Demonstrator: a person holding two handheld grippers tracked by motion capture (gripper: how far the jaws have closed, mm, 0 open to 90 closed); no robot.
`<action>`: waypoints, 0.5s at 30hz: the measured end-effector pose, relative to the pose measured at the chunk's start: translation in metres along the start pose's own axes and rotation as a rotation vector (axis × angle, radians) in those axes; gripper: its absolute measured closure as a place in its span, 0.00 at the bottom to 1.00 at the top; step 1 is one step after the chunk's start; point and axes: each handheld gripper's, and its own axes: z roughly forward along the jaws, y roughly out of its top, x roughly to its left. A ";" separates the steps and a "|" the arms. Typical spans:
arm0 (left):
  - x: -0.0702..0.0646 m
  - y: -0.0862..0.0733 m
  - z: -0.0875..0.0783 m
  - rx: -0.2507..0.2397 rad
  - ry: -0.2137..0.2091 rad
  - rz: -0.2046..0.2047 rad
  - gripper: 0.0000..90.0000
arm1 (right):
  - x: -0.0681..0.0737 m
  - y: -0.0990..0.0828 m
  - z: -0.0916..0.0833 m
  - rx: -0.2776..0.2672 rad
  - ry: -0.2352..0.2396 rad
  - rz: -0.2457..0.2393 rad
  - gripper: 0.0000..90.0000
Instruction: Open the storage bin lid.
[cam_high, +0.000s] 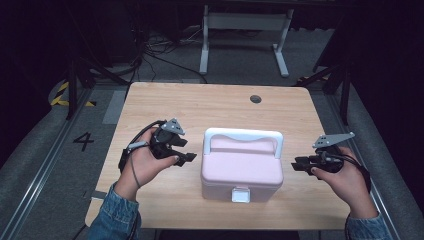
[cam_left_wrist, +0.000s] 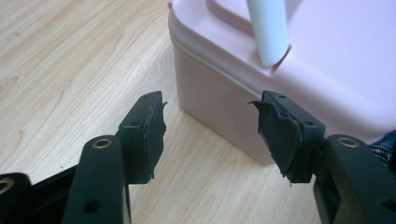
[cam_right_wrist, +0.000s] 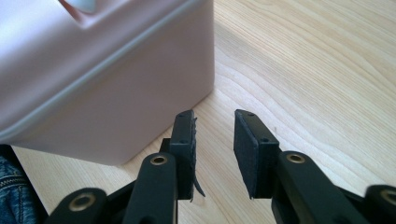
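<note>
While both grippers stand off from it, the pink box (cam_high: 242, 167) sits near the middle of the table (cam_high: 165, 100), lid down, its white latch (cam_high: 241, 194) facing the person and its white handle (cam_high: 243, 136) lying across the lid's far half.

Left gripper (cam_high: 186, 156): jaws apart, nothing between them, just beside the box's left wall without touching. The left gripper view shows both pads (cam_left_wrist: 148, 135) bare, their rubber frayed at the edges.

Right gripper (cam_high: 298, 164): jaws moderately apart, empty, a little off the box's right wall.

Handling assessment: the box appears to be rigid moulded plastic with smooth, rounded walls, likely slippery under worn pads. Weight cannot be judged; contents are hidden. It is too wide for either gripper to span. Suggested holds: the handle, slim enough for one jaw pair, for lifting; the latch tab for opening, with the other gripper steadying the body. Pressing both side walls inward is possible but risks slipping.
</note>
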 end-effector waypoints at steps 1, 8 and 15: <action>-0.002 0.003 -0.002 -0.002 -0.013 0.010 0.46 | -0.001 -0.001 0.000 0.000 -0.003 0.004 0.77; -0.005 0.012 -0.001 -0.063 -0.054 0.036 0.41 | -0.003 -0.011 0.001 0.014 0.003 0.028 0.77; -0.007 0.029 0.004 -0.096 -0.077 0.073 0.38 | -0.003 -0.020 -0.003 0.014 -0.006 0.053 0.77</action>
